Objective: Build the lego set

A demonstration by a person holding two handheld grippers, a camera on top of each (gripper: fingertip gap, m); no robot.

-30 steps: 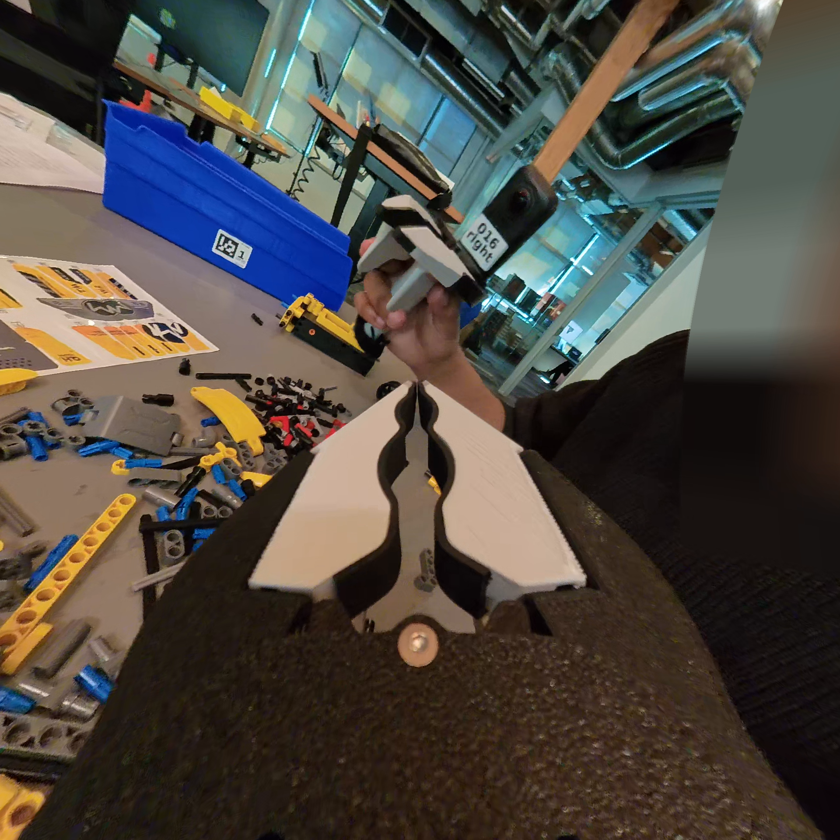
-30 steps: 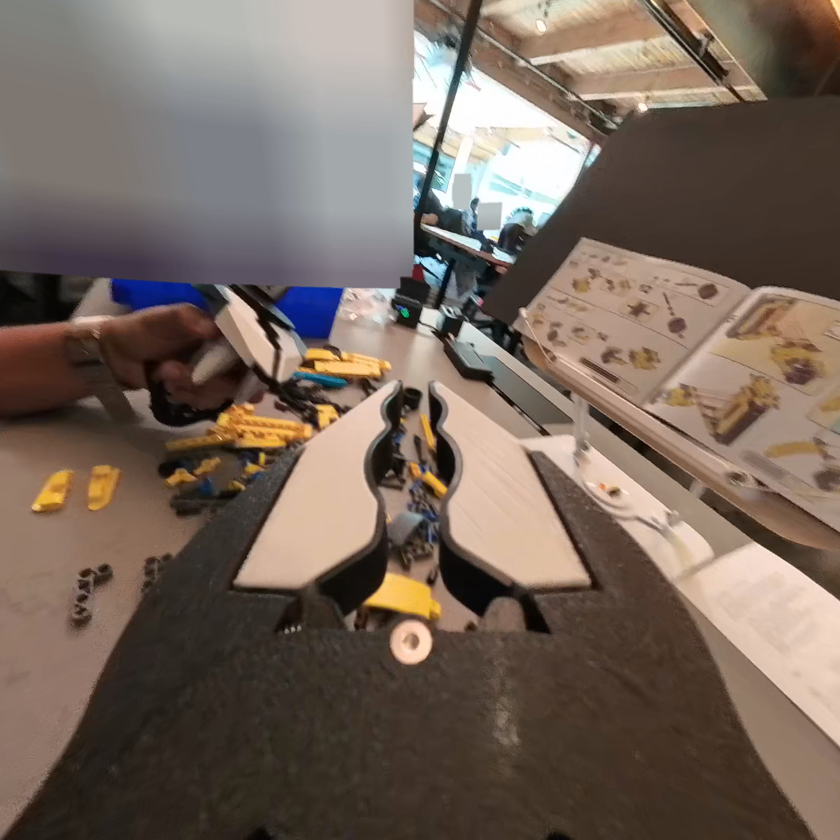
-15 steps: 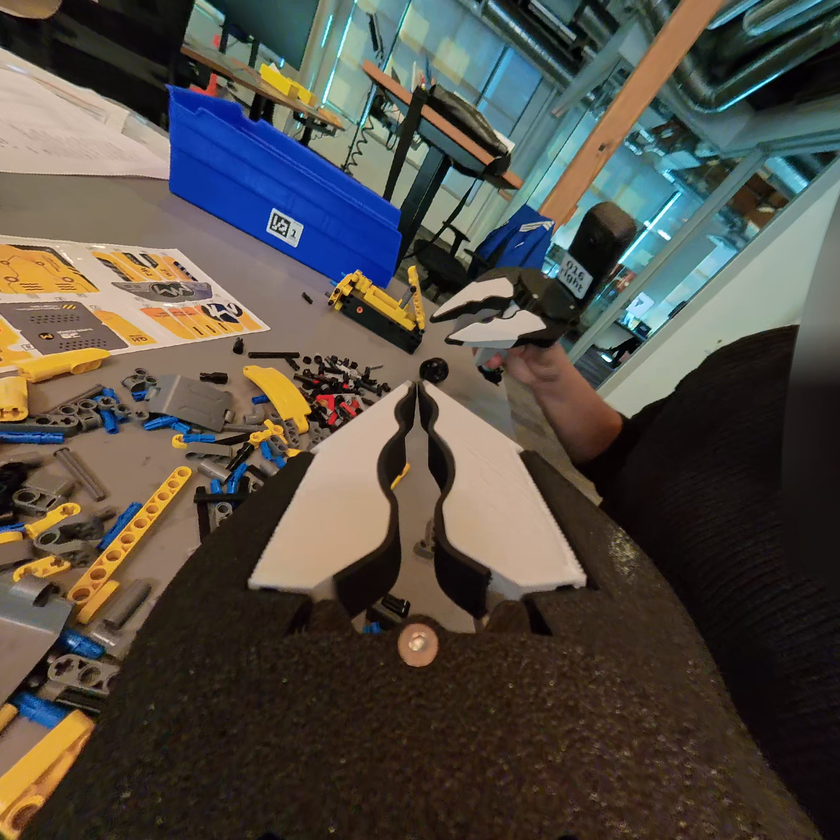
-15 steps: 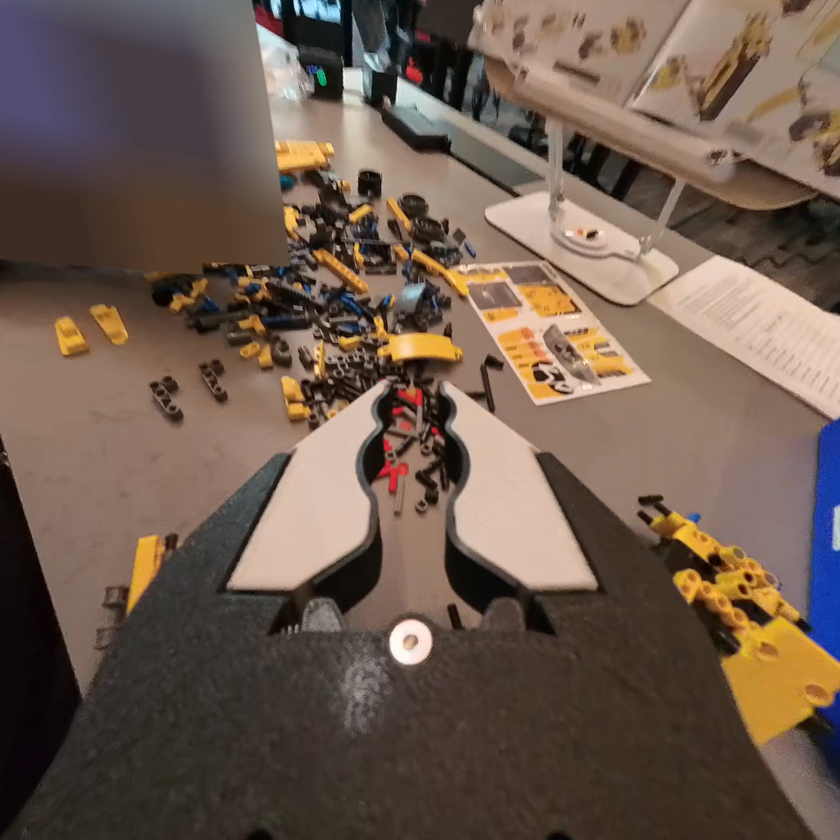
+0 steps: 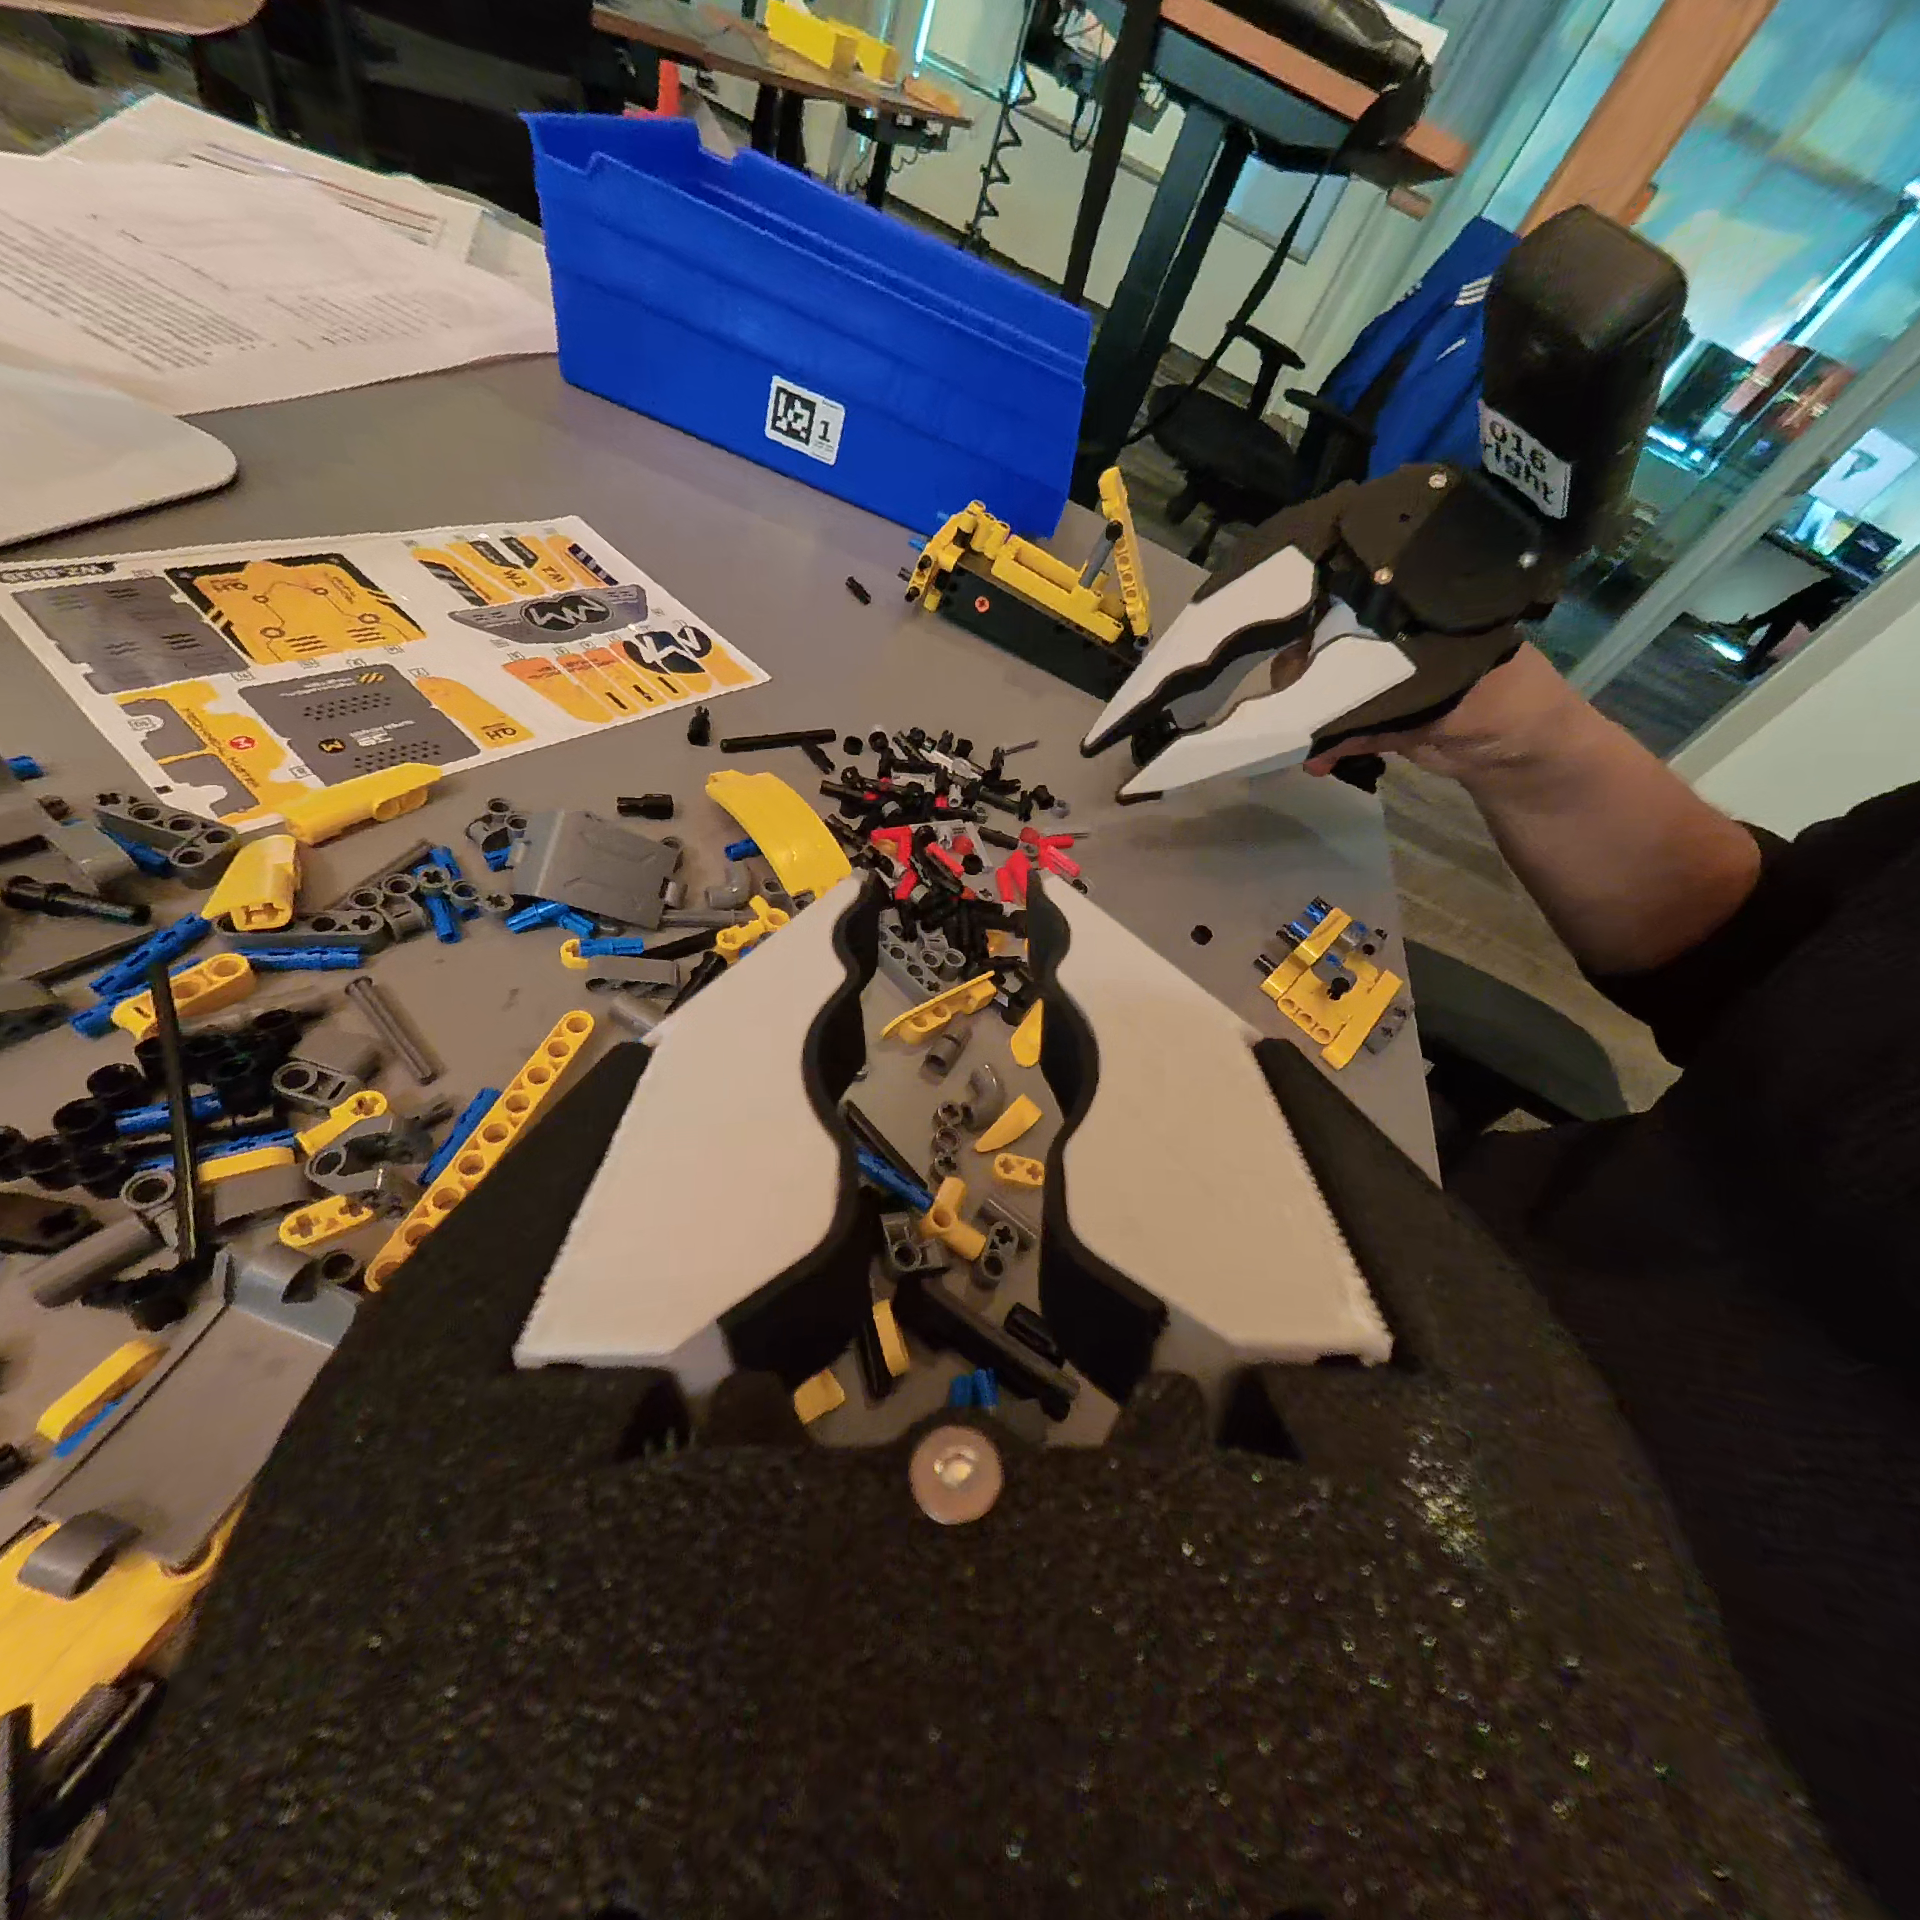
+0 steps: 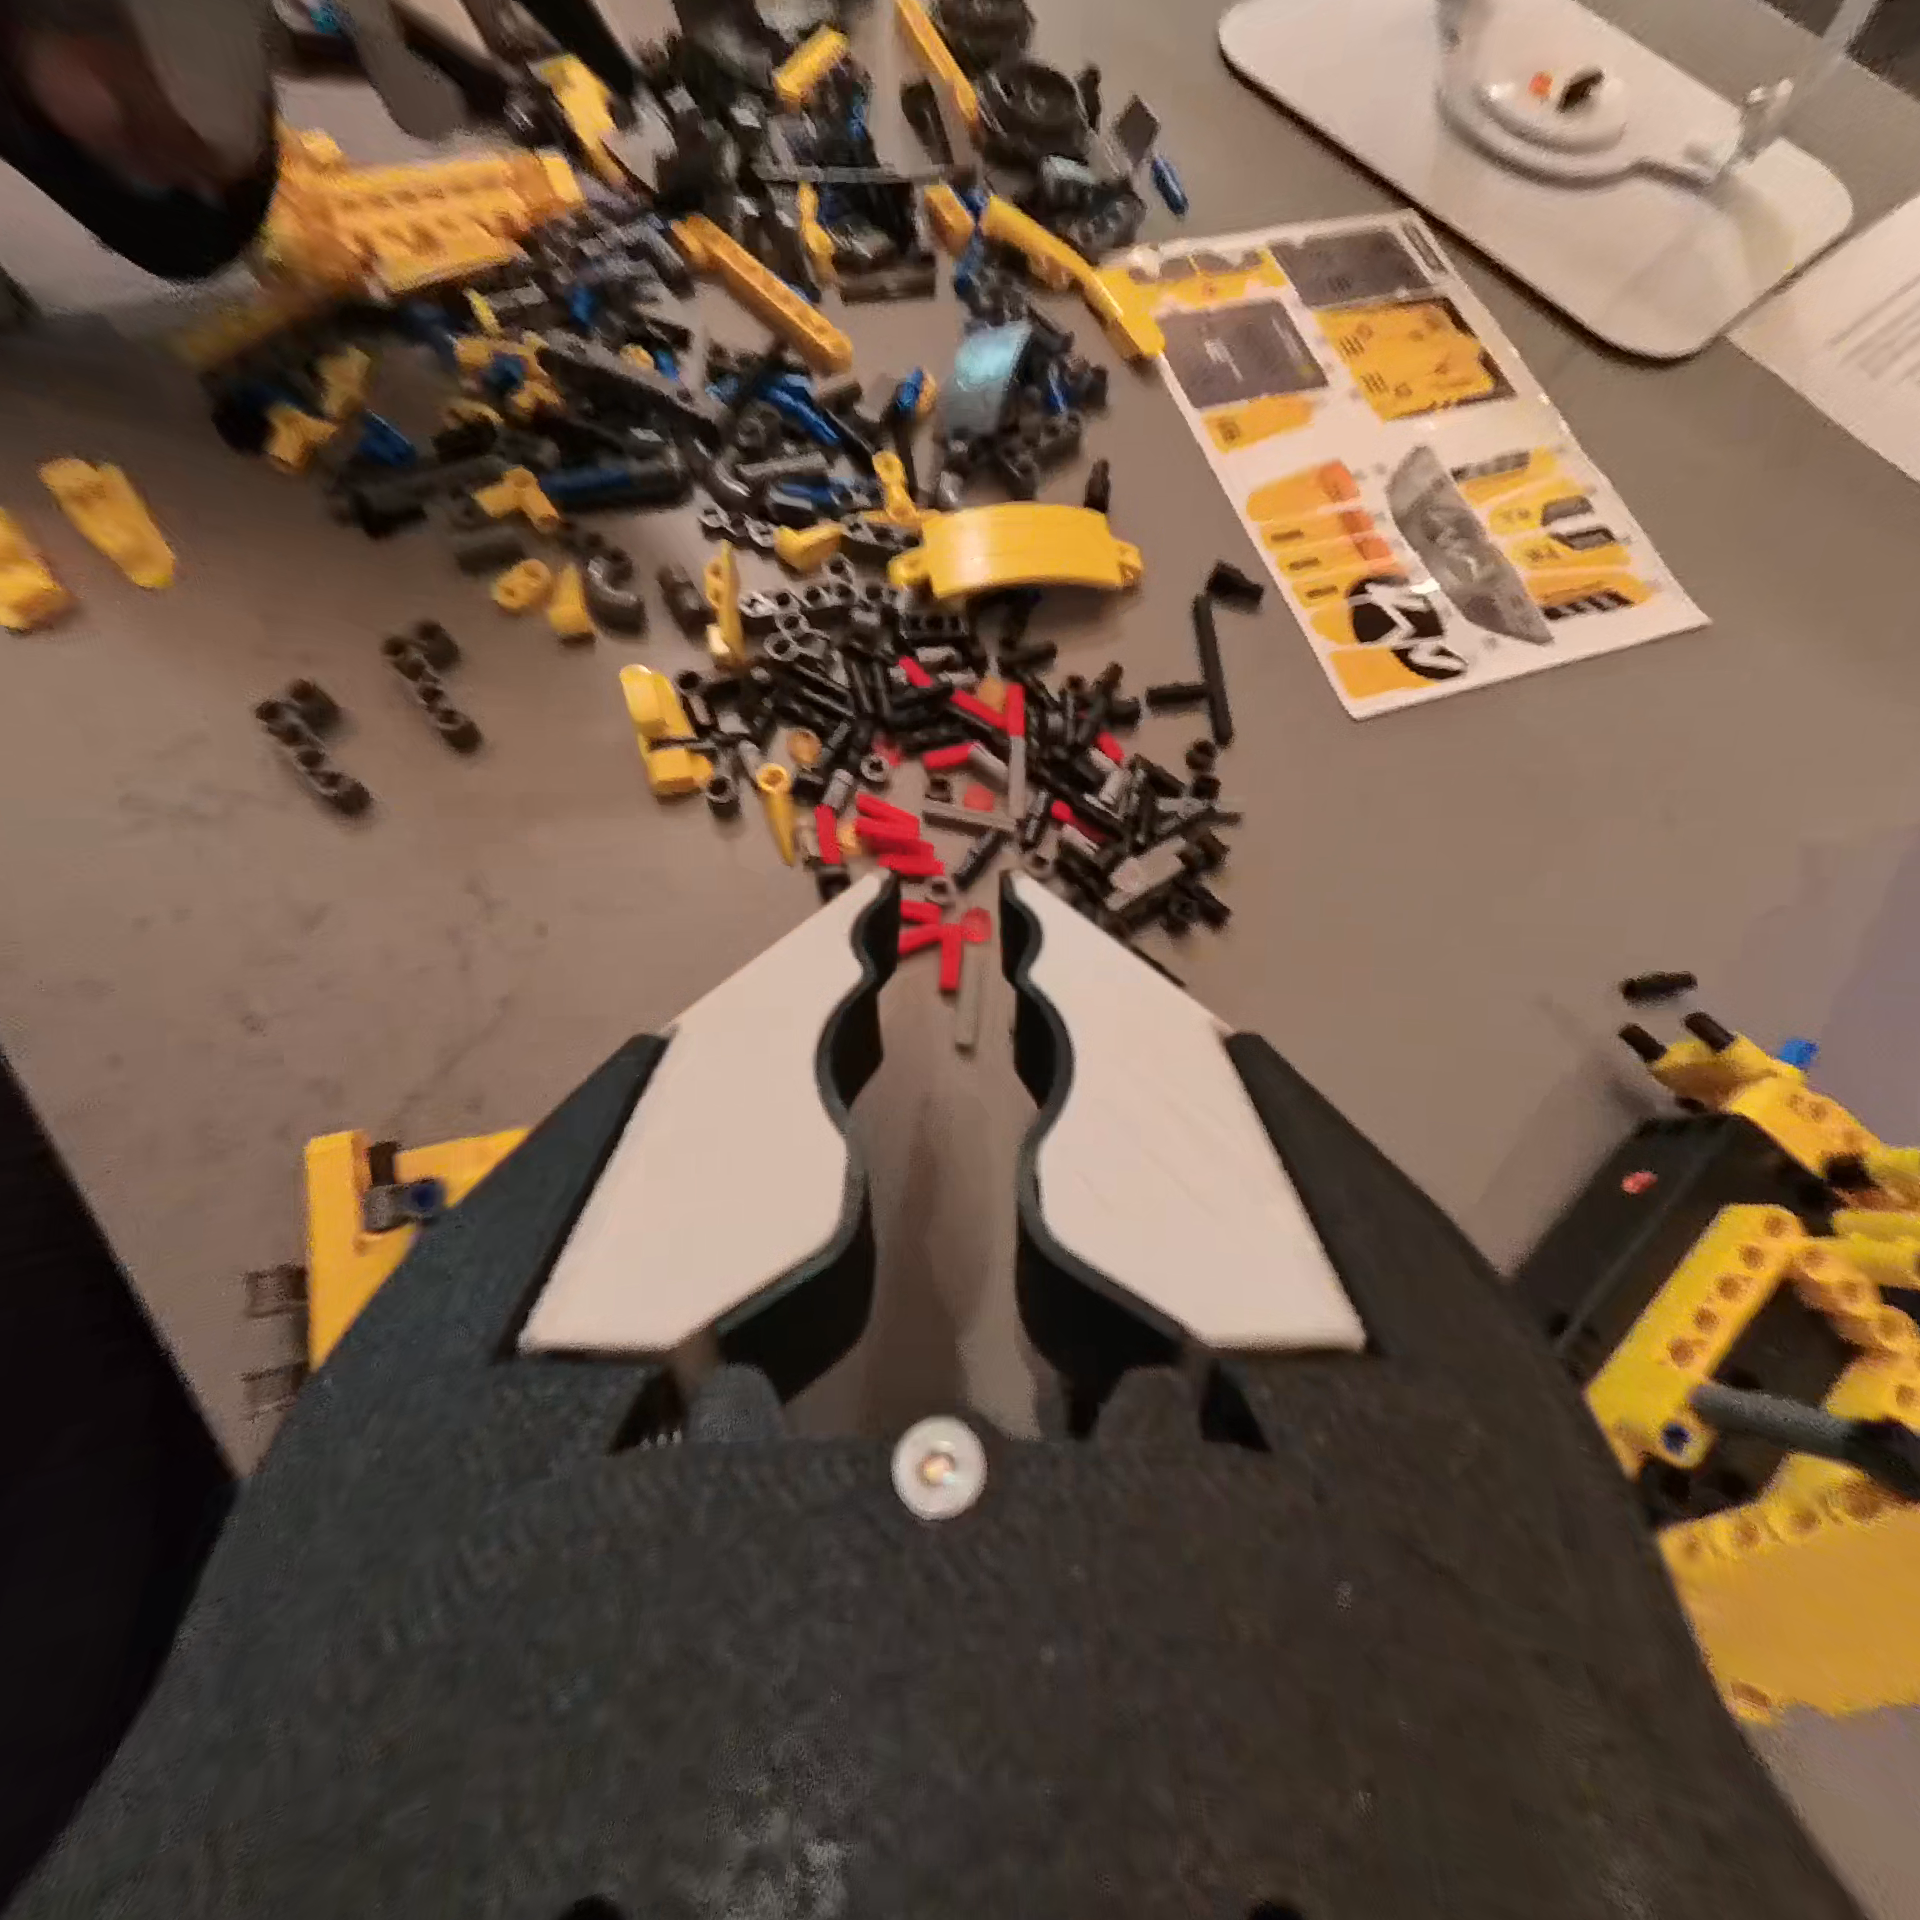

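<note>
My left gripper is open and empty, held above the loose building-toy parts on the grey table. Small yellow, grey and black pieces show between its fingers. Just past its tips lies a pile of black and red pins. My right gripper is open and empty, tips low over the near edge of the same pin pile. It also shows in the left wrist view, held by a hand, pointing down-left at the pile. A curved yellow panel lies beside the pile; it also shows in the right wrist view.
A sticker sheet lies at the back left and a blue bin stands behind it. A yellow-and-black part-built model sits by the bin, close on the right in the right wrist view. A small yellow sub-assembly lies near the table edge. My right fingertips sit around 15 cm from my left ones.
My left gripper was shut and has opened, and it has tipped down over the parts. My right gripper has come down from a raised position to just above the pin pile.
</note>
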